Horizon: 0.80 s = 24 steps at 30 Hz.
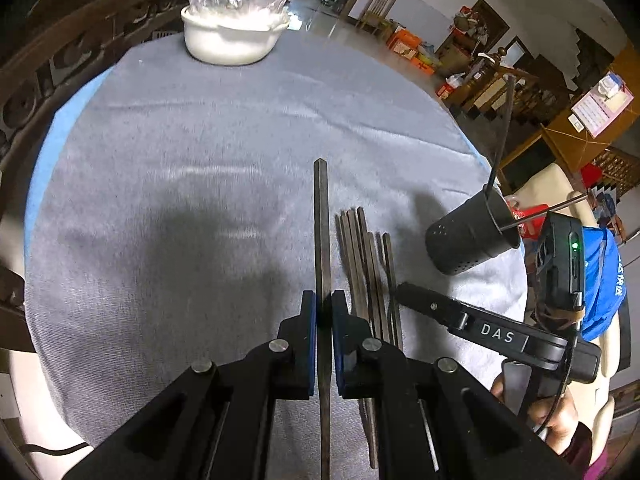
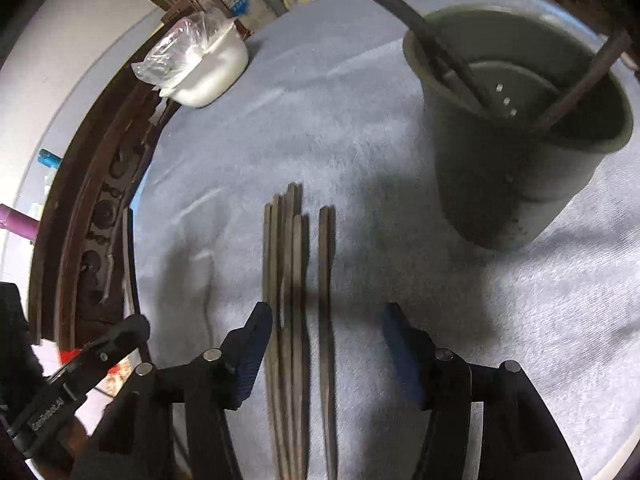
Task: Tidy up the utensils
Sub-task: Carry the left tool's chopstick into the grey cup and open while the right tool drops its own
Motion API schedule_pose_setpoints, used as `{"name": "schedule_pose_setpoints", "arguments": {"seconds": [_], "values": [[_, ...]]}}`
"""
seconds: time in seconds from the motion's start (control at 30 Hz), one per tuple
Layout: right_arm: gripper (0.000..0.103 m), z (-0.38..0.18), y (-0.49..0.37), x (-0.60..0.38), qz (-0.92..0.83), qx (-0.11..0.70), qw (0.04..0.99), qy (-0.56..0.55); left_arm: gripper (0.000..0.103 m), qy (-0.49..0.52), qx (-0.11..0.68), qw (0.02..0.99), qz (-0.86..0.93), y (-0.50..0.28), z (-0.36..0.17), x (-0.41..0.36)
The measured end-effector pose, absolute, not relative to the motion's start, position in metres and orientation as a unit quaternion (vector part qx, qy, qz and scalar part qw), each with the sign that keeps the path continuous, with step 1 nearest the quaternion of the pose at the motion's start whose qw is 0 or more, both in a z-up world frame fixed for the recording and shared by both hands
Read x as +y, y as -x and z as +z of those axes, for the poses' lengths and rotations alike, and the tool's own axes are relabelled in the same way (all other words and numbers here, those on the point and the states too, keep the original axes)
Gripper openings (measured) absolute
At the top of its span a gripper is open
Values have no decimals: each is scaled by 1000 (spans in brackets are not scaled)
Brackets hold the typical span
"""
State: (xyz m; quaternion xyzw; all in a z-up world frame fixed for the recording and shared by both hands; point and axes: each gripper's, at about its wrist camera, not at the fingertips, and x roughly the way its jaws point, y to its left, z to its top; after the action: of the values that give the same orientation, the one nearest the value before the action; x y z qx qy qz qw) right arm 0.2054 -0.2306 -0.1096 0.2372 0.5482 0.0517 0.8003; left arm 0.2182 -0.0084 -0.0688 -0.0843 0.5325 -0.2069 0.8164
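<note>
Surface: a round table covered with a grey-blue ribbed cloth [image 1: 200,140], set in a cluttered room.

Left gripper [image 1: 324,316]: blue pads pressed together on one dark, square-section chopstick [image 1: 321,220], which is held clear of the rest.

Right gripper [image 2: 326,344]: jaws spread, nothing pinched; positioned over the loose chopsticks [image 2: 288,280], a bundle and one single stick lying side by side on the cloth.

Dark cylindrical perforated holder [image 2: 516,140]: upright, near the right edge of the table; at least two chopsticks are seen leaning inside.

White ceramic bowl under clear plastic film [image 1: 232,36]: at the far edge, well apart.

Progress, as judged: partly done; several sticks remain to be collected.
</note>
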Motion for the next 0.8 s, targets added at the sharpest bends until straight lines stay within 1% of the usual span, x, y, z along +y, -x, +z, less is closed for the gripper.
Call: {"name": "schedule_pose_setpoints", "arguments": {"seconds": [0.03, 0.07, 0.1, 0.17, 0.27, 0.33, 0.4, 0.5, 0.57, 0.67, 0.8], "values": [[43, -110, -206, -230, 49, 549, 802, -231, 8, 88, 534, 814, -209, -219, -70, -8], [30, -111, -206, -230, 45, 552, 802, -224, 8, 91, 536, 813, -210, -219, -71, -7], [30, -111, -207, -230, 42, 555, 802, -216, 8, 92, 536, 812, -211, -219, -71, -6], [27, -109, -209, -227, 34, 553, 807, -204, 8, 94, 534, 813, -213, -219, -71, -4], [27, -108, -212, -223, 29, 556, 809, -189, 8, 98, 533, 812, -215, -219, -69, -2], [24, -108, -217, -217, 21, 560, 812, -164, 8, 99, 532, 812, -217, -219, -68, -2], [24, -108, -219, -214, 15, 565, 811, -153, 8, 98, 532, 812, -220, -219, -67, -3], [17, -107, -220, -207, 20, 570, 811, -127, 8, 96, 530, 813, -222, -218, -67, -3], [5, -106, -219, -204, 29, 574, 809, -125, 8, 97, 530, 813, -220, -217, -66, -2], [5, -105, -213, -211, 35, 566, 812, -139, 8, 94, 528, 816, -216, -216, -63, 0], [5, -92, -200, -230, 49, 541, 819, -186, 8, 88, 523, 821, -211, -215, -57, 0]]}}
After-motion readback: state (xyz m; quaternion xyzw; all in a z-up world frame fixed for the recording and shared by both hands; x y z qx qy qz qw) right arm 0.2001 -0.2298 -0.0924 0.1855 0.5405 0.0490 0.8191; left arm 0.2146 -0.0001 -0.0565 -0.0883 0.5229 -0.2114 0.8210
